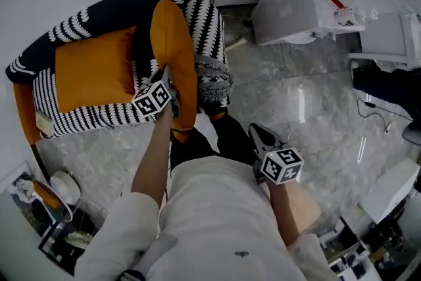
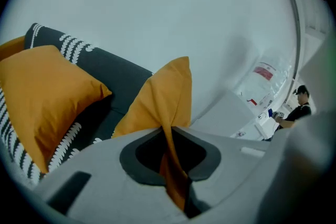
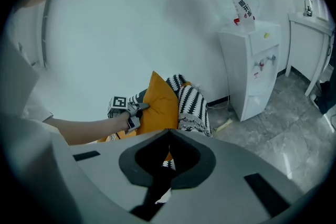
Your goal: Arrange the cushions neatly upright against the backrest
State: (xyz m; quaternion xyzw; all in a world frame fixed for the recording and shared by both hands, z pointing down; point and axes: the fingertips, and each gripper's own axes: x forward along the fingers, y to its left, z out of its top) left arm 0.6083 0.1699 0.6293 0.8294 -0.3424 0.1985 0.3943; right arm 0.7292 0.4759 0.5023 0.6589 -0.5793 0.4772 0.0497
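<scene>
A black-and-white patterned sofa [image 1: 72,26] holds two orange cushions. One cushion [image 1: 92,69] lies flat against the dark backrest [image 2: 105,68]; it also shows as the left cushion [image 2: 42,92] in the left gripper view. The second cushion [image 1: 176,49] stands on edge at the sofa's right end. My left gripper [image 1: 167,79] is shut on its corner, and a fold of the orange fabric [image 2: 157,107] runs down between the left gripper's [image 2: 170,136] jaws. My right gripper [image 1: 260,133] hangs over the floor beside the person's legs, shut and empty. From the right gripper [image 3: 169,136], I see the held cushion [image 3: 160,105] and the left gripper [image 3: 131,110].
A fringed patterned throw [image 1: 212,72] drapes over the sofa's right arm. A white water dispenser [image 1: 296,3] stands to the right of the sofa on the grey marble floor [image 1: 296,95]. Cables [image 1: 375,112] and furniture crowd the right side, and a small fan [image 1: 62,187] sits at the lower left.
</scene>
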